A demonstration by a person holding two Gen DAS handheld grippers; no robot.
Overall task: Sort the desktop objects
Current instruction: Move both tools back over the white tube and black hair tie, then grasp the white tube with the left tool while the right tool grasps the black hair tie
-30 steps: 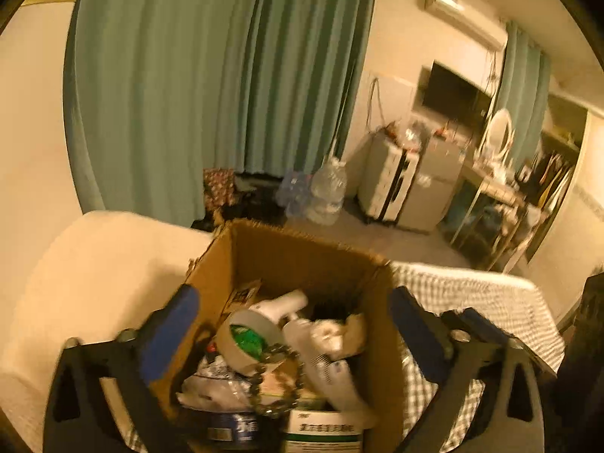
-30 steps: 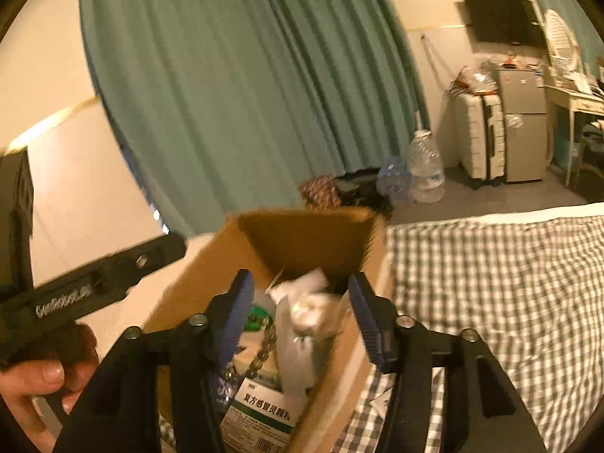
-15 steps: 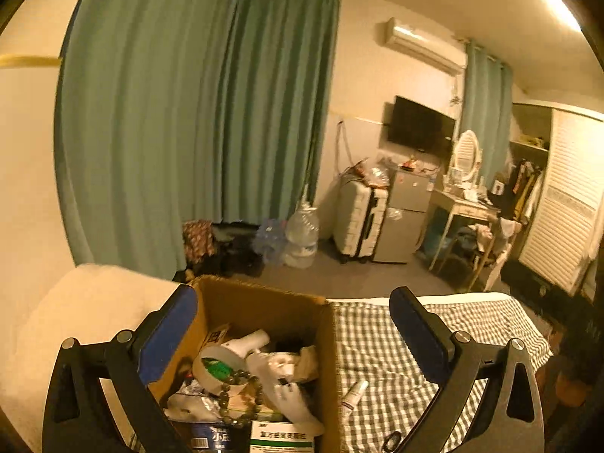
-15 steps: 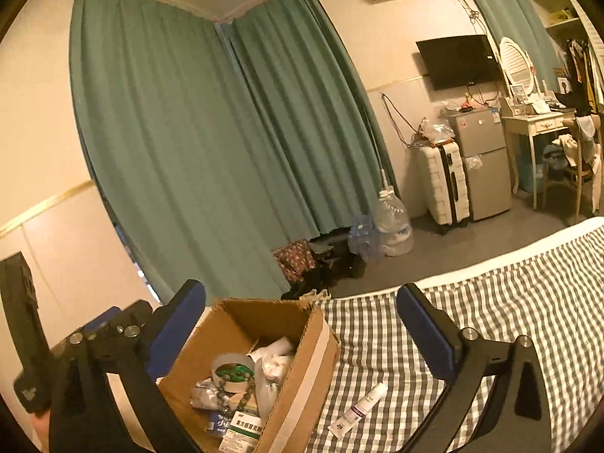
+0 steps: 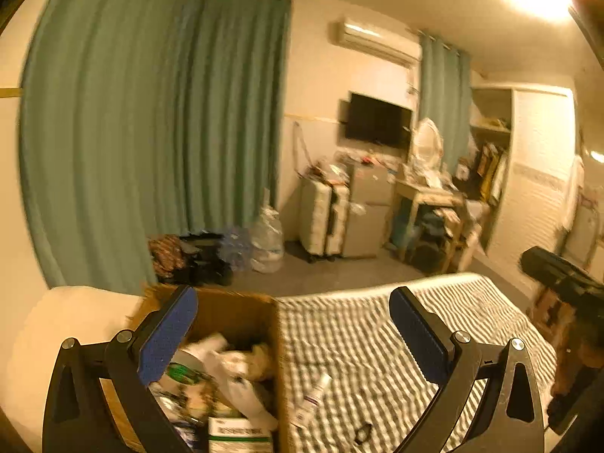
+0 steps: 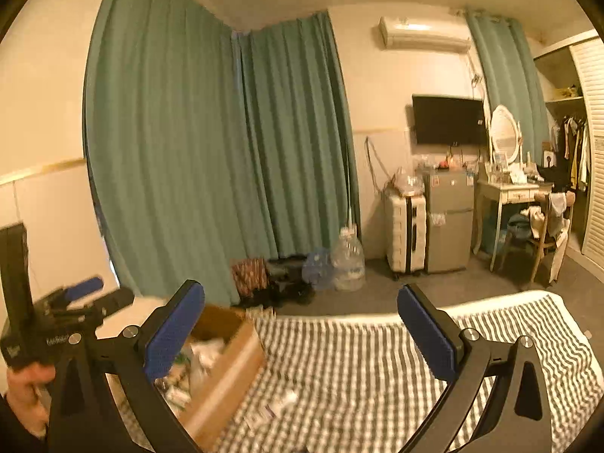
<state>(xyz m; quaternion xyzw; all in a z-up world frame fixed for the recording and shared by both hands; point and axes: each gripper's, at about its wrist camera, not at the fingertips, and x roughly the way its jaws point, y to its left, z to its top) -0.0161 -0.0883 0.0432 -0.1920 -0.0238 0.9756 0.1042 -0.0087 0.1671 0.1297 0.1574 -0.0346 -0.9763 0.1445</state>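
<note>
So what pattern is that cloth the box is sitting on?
A grey and white check on the cloth, clearest in the right wrist view, beside the cardboard box.

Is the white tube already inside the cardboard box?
No, the white tube lies on the checkered cloth just outside the cardboard box.

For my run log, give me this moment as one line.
left tongs: open, empty | right tongs: open, empty | cardboard box: full | tube: on checked cloth beside box
</note>
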